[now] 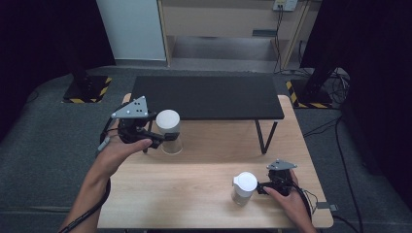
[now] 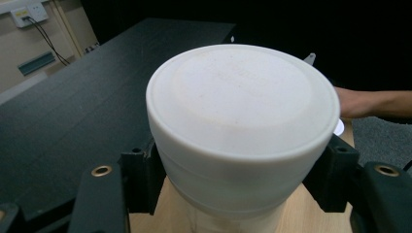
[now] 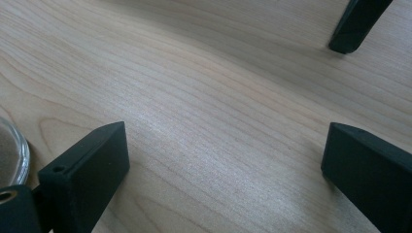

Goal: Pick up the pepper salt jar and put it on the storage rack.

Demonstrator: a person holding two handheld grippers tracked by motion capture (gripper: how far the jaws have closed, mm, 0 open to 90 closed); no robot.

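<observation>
Left gripper (image 1: 156, 141) clamped round white-lidded clear jar (image 1: 168, 130), jaws pressed on both sides just under lid (image 2: 242, 104); jar stood upright on wooden table (image 1: 204, 160), just in front of black raised shelf (image 1: 206, 96). Shelf edge and its black leg (image 1: 262, 137) close behind, hemming far side. Right gripper (image 1: 260, 187) sat low near table's front right, jaws spread wide over bare wood, gripping nothing. Second white-lidded jar (image 1: 244, 188) just left of it, its glass rim (image 3: 13, 153) beside one jaw, contact unclear

jar (image 1: 168, 131) left, second jar (image 1: 244, 187) right, near
</observation>
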